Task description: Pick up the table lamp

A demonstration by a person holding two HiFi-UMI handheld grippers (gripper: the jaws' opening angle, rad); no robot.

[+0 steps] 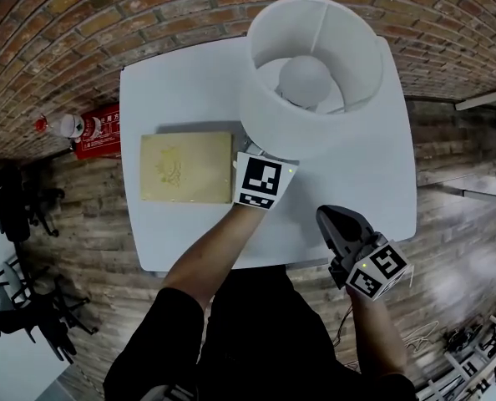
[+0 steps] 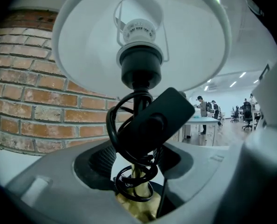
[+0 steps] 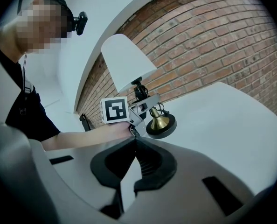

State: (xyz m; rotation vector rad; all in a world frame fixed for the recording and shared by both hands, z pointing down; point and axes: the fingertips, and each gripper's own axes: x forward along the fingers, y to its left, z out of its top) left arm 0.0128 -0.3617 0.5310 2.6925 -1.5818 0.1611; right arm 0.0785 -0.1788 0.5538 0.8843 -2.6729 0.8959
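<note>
The table lamp has a white shade and a round bulb, and stands over the white table. My left gripper reaches under the shade and is shut on the lamp's brass stem. A black cord with an inline switch is coiled round the stem below the black socket. In the right gripper view the lamp's brass and black base looks tilted beside the left gripper. My right gripper hangs near the table's front edge, shut on nothing.
A flat yellow book lies on the table left of the lamp. A brick wall runs behind the table. A red extinguisher box sits on the floor at the left. Black chairs stand further left.
</note>
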